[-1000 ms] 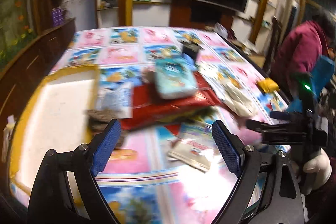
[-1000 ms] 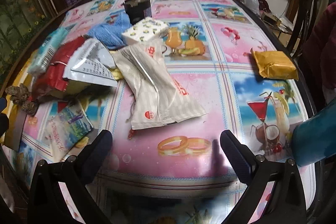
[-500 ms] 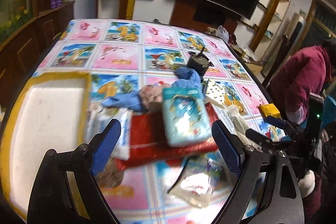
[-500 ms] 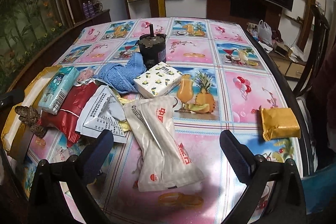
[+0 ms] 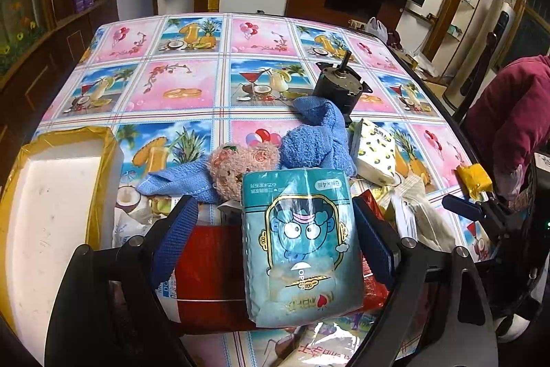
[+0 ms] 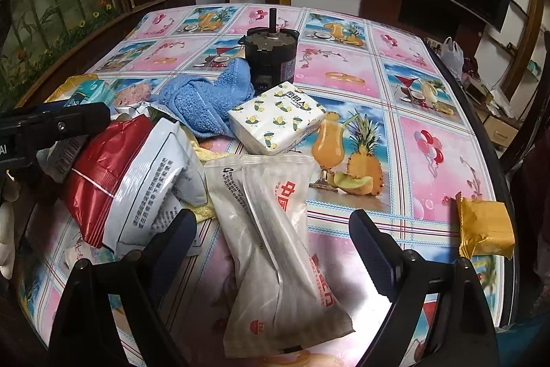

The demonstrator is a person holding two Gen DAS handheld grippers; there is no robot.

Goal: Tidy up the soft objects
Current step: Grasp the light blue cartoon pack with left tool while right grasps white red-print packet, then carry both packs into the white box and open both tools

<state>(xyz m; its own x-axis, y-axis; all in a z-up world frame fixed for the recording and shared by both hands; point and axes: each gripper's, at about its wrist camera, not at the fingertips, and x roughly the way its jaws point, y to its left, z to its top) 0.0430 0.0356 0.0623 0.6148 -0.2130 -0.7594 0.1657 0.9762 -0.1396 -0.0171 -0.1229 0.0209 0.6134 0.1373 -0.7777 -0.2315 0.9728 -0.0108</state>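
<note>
Left wrist view: the left claw (image 5: 275,239) stood wide apart, straddling the teal tissue pack (image 5: 300,246) without pressing it; the pack lay atop the red pouch (image 5: 209,267), just right of the white foam tray (image 5: 51,212). The tray held nothing visible, so sorting seemed barely begun. A second before, the claw had hung farther back from the pack.

Right wrist view: the right claw (image 6: 271,246) was closing, pads clear of the white mailer bag (image 6: 275,246) between them, right of the red pouch. Earlier its jaws had stood wider.
</note>
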